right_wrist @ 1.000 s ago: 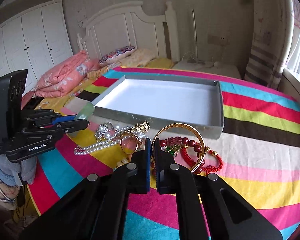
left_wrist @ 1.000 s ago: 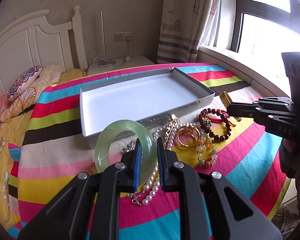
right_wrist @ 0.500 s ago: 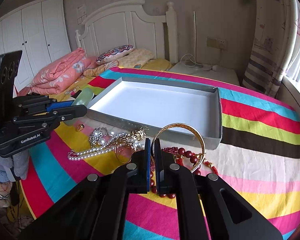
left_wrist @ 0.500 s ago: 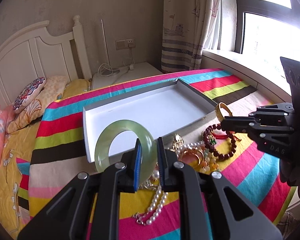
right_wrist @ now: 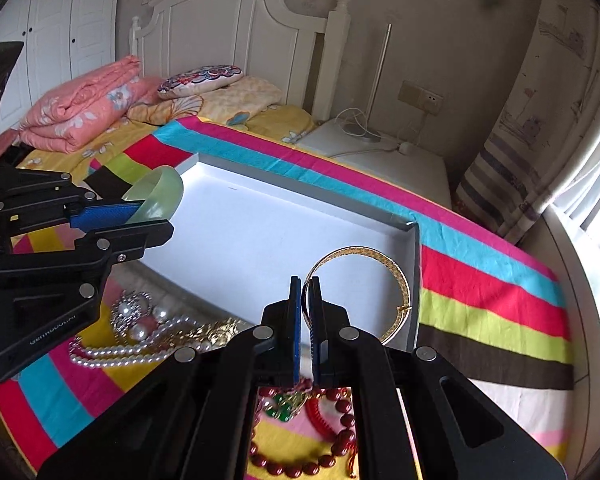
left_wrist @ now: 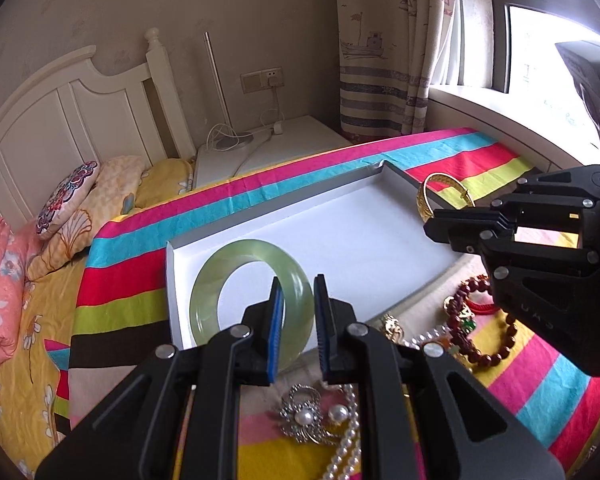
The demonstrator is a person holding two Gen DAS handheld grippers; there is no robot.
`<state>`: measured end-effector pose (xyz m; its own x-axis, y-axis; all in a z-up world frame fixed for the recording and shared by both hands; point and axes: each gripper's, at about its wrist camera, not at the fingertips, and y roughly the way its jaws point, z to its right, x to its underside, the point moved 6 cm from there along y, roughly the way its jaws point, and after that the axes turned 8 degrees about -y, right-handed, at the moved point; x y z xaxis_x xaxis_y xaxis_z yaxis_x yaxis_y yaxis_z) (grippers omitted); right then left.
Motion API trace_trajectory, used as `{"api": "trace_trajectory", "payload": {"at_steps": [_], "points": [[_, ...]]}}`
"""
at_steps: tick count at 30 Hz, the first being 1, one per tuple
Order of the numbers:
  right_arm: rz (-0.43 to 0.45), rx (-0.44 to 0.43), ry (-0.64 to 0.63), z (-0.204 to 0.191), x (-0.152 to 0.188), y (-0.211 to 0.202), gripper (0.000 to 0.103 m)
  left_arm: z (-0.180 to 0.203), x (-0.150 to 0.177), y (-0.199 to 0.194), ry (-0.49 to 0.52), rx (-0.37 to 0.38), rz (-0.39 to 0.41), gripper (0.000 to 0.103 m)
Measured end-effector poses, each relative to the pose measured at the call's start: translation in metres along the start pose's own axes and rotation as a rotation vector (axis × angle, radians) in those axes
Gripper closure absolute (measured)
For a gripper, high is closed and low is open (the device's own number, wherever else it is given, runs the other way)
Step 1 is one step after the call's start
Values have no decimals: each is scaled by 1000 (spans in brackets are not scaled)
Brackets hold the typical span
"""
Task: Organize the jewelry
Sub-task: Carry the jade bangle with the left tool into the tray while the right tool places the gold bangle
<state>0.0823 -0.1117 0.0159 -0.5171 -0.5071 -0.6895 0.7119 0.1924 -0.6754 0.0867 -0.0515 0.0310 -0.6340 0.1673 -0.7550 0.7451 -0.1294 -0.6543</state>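
grippers loaded over tray

left gripper [left_wrist: 296, 316] pinches jade bangle [left_wrist: 252, 300] upright at tray's [left_wrist: 360, 240] 9 o'clock end. right gripper [right_wrist: 307, 312] clamps gold bangle [right_wrist: 360, 292] upright at 3 o'clock end. tray floor lies directly beneath both; each arm is nearest its own end.

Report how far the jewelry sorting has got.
Nothing lies in the tray yet. In hand: the left gripper holds the jade bangle over the tray's near-left end, and the right gripper holds the gold bangle over its right end. Still out on the bedspread: pearl necklace, brooch, bead bracelets and other small pieces.
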Motion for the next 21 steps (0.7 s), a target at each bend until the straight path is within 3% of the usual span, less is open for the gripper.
{"api": "trace_trajectory", "payload": {"at_steps": [21], "points": [[-63,7,-3,7,-7,54,97,-27,-7,65,-64,-20,-89,88]]}}
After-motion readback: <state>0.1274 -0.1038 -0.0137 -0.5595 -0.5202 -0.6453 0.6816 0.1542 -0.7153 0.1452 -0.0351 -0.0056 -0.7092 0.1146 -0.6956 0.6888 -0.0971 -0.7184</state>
